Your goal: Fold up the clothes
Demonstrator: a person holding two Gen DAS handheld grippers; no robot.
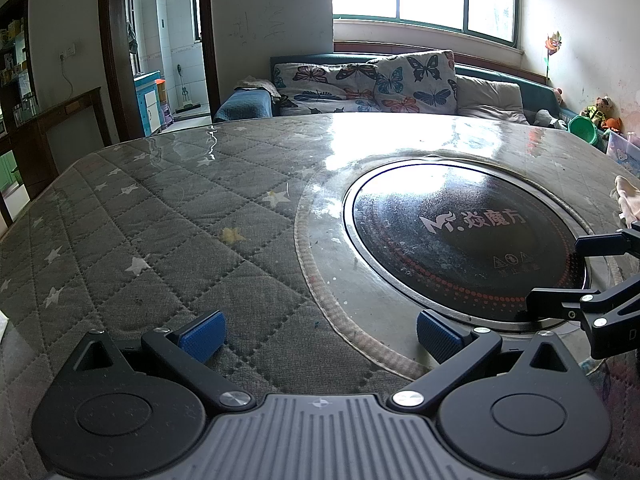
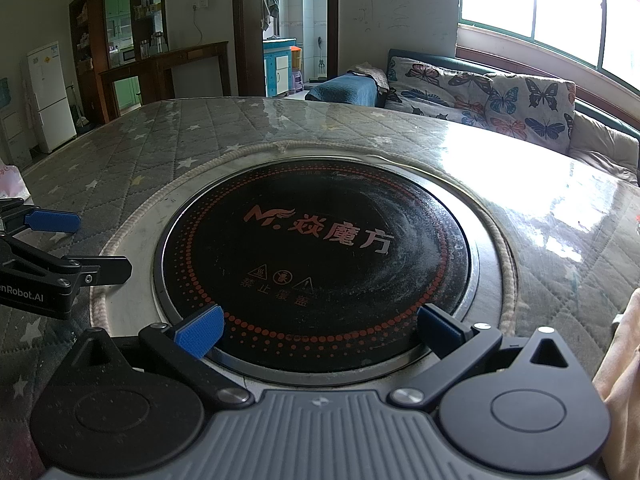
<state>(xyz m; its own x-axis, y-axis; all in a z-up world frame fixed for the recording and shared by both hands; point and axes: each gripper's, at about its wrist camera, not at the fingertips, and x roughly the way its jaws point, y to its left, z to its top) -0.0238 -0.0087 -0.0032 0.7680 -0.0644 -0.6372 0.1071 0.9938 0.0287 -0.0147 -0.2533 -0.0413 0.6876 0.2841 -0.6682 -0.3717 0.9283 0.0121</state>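
A pale beige garment (image 2: 624,368) lies at the table's right edge, only partly in view; a corner of that garment (image 1: 626,200) also shows in the left wrist view. My left gripper (image 1: 320,336) hovers open over the grey quilted star table cover (image 1: 160,240), nothing between its blue pads (image 1: 202,336). My right gripper (image 2: 320,332) is open too, over the near rim of the round black induction hob (image 2: 316,248). Each gripper shows in the other's view: the right gripper (image 1: 554,276) and the left gripper (image 2: 105,245), both with fingers apart. Neither touches the garment.
The hob (image 1: 460,240) sits sunk in the table's middle under a glossy clear sheet. A sofa with butterfly cushions (image 1: 372,84) stands behind the table below a bright window. A doorway, dark wooden cabinet (image 2: 160,68) and white fridge (image 2: 50,92) are at the far left.
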